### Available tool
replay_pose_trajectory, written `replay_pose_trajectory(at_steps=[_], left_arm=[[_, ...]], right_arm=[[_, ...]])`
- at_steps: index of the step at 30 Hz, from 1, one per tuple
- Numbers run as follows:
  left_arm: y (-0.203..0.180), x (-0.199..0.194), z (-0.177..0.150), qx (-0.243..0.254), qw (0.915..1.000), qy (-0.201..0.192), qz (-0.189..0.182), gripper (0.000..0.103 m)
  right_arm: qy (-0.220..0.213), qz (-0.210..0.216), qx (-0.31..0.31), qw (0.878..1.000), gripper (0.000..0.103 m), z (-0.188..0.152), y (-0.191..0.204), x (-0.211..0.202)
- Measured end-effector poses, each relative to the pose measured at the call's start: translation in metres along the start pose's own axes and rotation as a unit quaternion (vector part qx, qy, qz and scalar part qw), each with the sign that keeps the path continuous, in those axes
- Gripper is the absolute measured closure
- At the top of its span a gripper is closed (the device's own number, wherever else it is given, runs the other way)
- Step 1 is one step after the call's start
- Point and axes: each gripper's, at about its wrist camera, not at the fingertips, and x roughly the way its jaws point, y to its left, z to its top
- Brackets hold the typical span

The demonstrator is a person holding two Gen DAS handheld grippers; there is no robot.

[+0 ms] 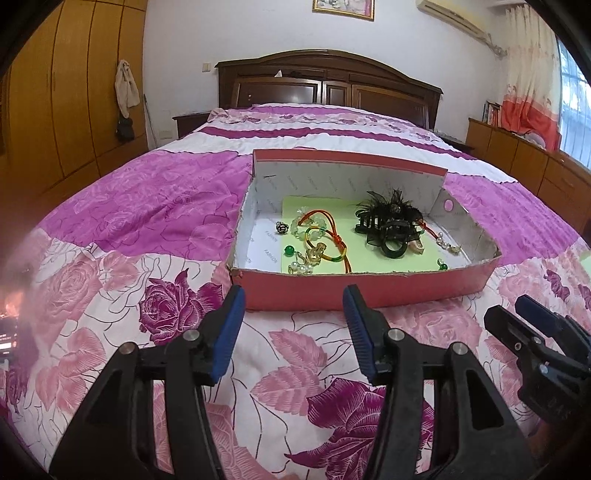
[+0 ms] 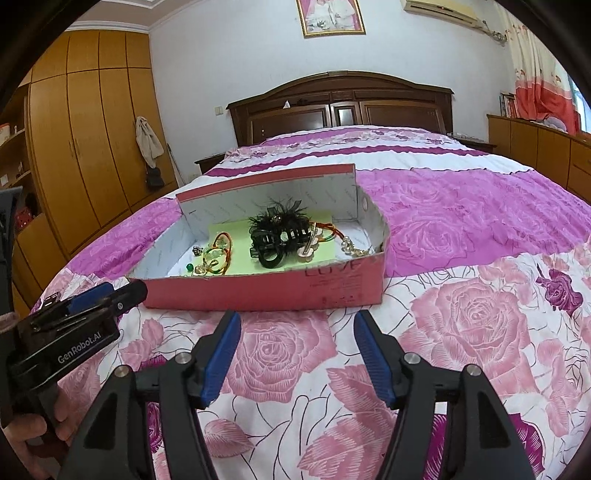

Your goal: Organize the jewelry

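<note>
Blue ribbed pads on black plastic arms: left gripper (image 1: 293,295) released, jaws spread wide, nothing between them, just short of the near wall of the red box (image 1: 369,290). Right gripper (image 2: 295,319) same build, also released and empty, also just short of that wall. Both over the quilted bedspread (image 2: 461,314), soft fabric printed with pink and purple roses, magenta bands farther back. Box is one shallow cardboard tray, red outside, white printed lining, far flap standing up, sitting flat on the bedspread. One pale green paper sheet (image 1: 354,236) lines its floor. Jewelry all inside the box: tangle of red, orange and green cord bracelets (image 1: 325,236) left of centre with pale translucent beads; one round green bead (image 1: 289,251) near the near wall; one small dark metal charm (image 1: 282,228) toward the left wall; one black feathered hair claw (image 1: 388,218) with a black ring right of centre; pearl-and-gold piece (image 2: 354,249) by the right wall. Behind the box: one dark carved wooden headboard (image 2: 343,107), wooden wardrobe (image 2: 81,129) far left, one framed picture (image 2: 330,16) on white wall.
</note>
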Motion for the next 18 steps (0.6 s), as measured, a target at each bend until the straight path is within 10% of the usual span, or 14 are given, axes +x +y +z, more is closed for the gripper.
replay_pose_trajectory(at_steps=[18], left_arm=[[0.0014, 0.0005, -0.0017, -0.002, 1.0, 0.001, 0.001, 0.055]], right_arm=[[0.002, -0.001, 0.004, 1.0, 0.036, -0.0006, -0.001, 0.0003]])
